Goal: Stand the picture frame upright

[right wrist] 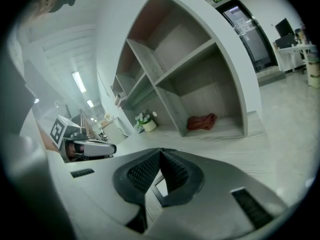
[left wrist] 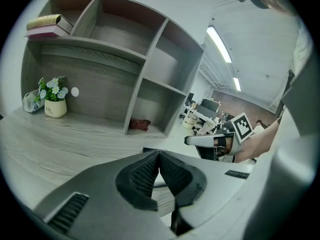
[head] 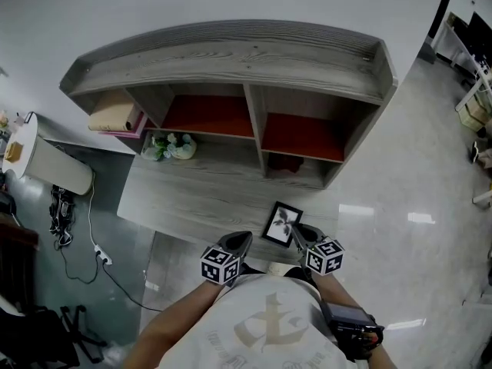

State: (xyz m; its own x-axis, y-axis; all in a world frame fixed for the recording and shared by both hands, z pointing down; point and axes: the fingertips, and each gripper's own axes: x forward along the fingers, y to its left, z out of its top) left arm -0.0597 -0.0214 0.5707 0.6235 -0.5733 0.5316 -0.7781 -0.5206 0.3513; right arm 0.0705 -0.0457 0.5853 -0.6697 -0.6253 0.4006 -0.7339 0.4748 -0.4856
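A black picture frame (head: 282, 223) with a plant print lies flat on the grey wooden desk (head: 192, 198), near its front edge. My left gripper (head: 243, 239) hovers just left of the frame, shut with nothing in it. At the frame's right lower corner sits my right gripper (head: 297, 230), also shut and empty. In the left gripper view the jaws (left wrist: 159, 157) meet, and the frame's dark edge (left wrist: 148, 149) shows just beyond them. In the right gripper view the closed jaws (right wrist: 160, 155) hide most of the frame (right wrist: 161, 187), which shows through the gap below them.
A shelf unit (head: 231, 60) stands at the back of the desk. It holds books (head: 115, 114) at upper left, a small flower pot (head: 171, 146) below them and a dark red object (head: 286, 162) in the lower right compartment. Cables (head: 84, 244) lie on the floor at left.
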